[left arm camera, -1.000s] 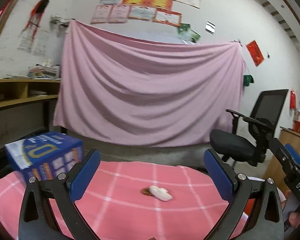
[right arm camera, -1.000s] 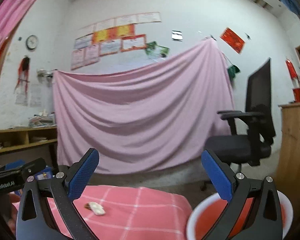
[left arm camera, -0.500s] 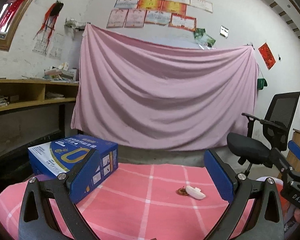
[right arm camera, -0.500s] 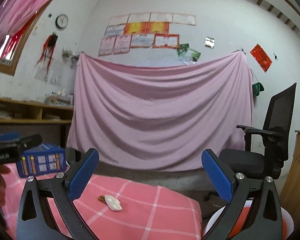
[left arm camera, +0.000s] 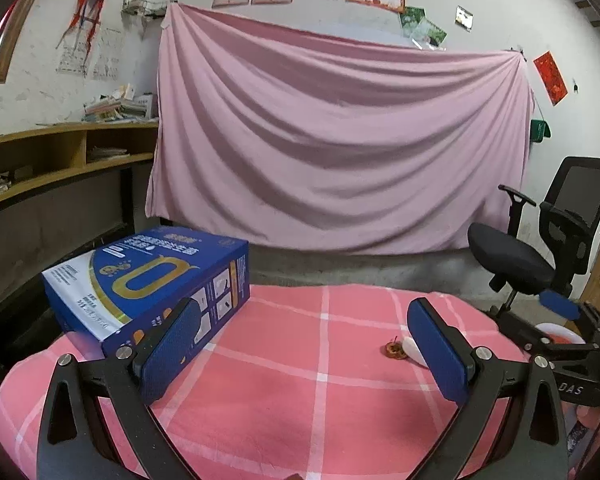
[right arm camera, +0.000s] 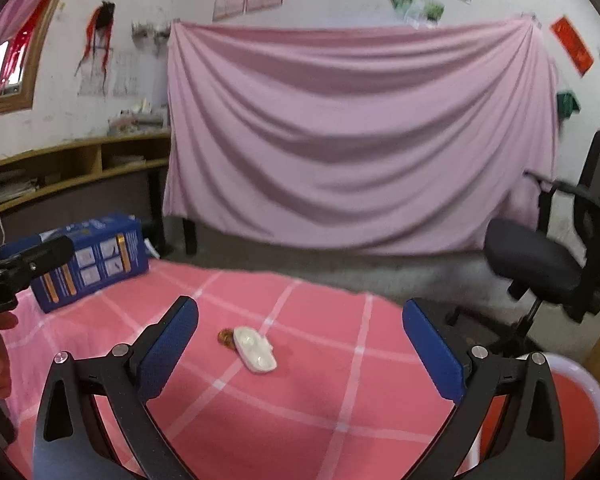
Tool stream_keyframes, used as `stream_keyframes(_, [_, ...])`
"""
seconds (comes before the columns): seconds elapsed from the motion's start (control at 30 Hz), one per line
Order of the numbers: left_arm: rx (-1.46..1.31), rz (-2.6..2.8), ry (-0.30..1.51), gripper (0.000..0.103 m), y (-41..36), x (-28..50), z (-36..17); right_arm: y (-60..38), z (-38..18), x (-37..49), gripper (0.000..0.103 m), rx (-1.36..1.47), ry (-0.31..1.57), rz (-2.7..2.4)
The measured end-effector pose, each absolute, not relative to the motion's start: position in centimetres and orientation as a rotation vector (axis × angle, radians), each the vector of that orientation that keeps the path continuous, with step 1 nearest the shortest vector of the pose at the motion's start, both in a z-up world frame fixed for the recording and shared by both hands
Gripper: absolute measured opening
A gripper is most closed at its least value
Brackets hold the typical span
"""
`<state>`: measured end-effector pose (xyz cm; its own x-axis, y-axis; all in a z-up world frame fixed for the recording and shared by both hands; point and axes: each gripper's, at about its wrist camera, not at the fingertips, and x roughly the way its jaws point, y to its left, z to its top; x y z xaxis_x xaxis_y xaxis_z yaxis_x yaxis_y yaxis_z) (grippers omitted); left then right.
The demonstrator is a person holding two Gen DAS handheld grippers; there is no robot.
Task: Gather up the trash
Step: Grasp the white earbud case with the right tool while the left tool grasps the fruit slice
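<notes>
Fingers on both grippers are spread wide with nothing between them. The right gripper [right arm camera: 300,354] looks nearer the trash: the white blister tray [right arm camera: 255,349] lies on the pink checked cloth [right arm camera: 320,392] just ahead, a bit left of centre, long axis running from far-left to near-right, with a small brown scrap [right arm camera: 225,337] touching its far end. A red-and-white bin [right arm camera: 572,412] sits low right. The left gripper [left arm camera: 306,354] faces the blue box [left arm camera: 148,276], big gold "U" on it, rest unreadable.

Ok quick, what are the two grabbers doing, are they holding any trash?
Left gripper: open, holding nothing, above the pink checked tablecloth.
Right gripper: open, holding nothing; the white plastic piece lies ahead between its fingers.
</notes>
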<state>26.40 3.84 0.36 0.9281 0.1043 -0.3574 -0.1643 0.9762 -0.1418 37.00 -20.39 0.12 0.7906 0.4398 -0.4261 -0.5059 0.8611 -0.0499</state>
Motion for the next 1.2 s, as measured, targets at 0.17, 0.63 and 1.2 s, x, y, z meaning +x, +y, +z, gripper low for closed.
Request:
stream_keyframes(0.17, [-0.161,0.128,0.425,0.101,4.4,28.6,0.2,-19.3,-1.3,40.0,0.086,-0.177,0.572,0.565])
stream_keyframes(0.63, [-0.207,-0.015,0.724,0.077,5.0,34.6,-3.1,-16.4,-5.6,44.4,0.031,-0.253,0.884,0.706])
stream_keyframes(1.2, [-0.143,-0.275,0.930,0.049,-0.9,41.5,-3.8,-22.6,-4.6,44.8,0.029,-0.146,0.875,0.572])
